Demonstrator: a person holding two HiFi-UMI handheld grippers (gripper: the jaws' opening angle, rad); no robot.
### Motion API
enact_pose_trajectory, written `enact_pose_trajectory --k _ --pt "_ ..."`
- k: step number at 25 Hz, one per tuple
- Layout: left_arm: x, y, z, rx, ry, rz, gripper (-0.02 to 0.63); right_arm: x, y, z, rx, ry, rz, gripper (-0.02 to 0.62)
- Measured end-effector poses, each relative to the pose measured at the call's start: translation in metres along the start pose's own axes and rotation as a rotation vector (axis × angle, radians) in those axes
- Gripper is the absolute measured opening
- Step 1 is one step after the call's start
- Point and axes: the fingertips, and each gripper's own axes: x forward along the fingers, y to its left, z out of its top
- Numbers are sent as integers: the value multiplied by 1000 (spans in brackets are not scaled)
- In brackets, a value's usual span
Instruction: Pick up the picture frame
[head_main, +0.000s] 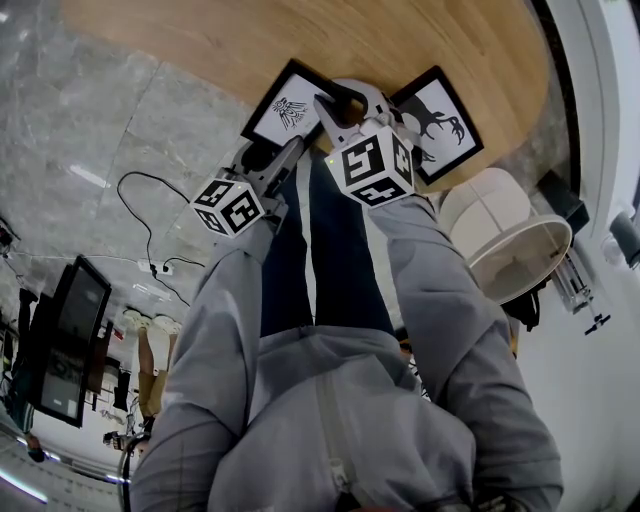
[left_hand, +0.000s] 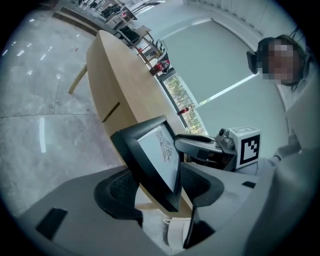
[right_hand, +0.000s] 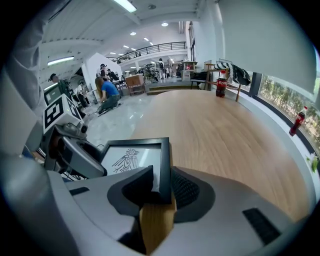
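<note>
The right gripper (right_hand: 164, 184) pinches the nearest side rail of the bird-print picture frame (right_hand: 131, 161), with one jaw over the glass and the other against the outer edge. The frame lies just ahead of it at the edge of the wooden counter (right_hand: 225, 130). The left gripper (left_hand: 160, 186) is spread wide, and a corner of the same frame stands loose between its jaws.

The person wears a pale grey zip-front jacket (head_main: 330, 440) with long sleeves (head_main: 215, 330) over dark navy trousers (head_main: 340, 260), and the grey left gripper (head_main: 257, 157) and right gripper (head_main: 336, 100) each bear a black-and-white marker cube (head_main: 375, 160).
</note>
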Motion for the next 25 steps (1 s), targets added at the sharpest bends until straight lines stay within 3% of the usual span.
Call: enact_pose_trajectory --k 12,25 --pt "1 0 8 -93 -31 12 261 -1 10 -2 -35 17 46 117" --pt "-7 -29 24 -102 -41 -24 114 -5 7 3 -25 76 65 117"
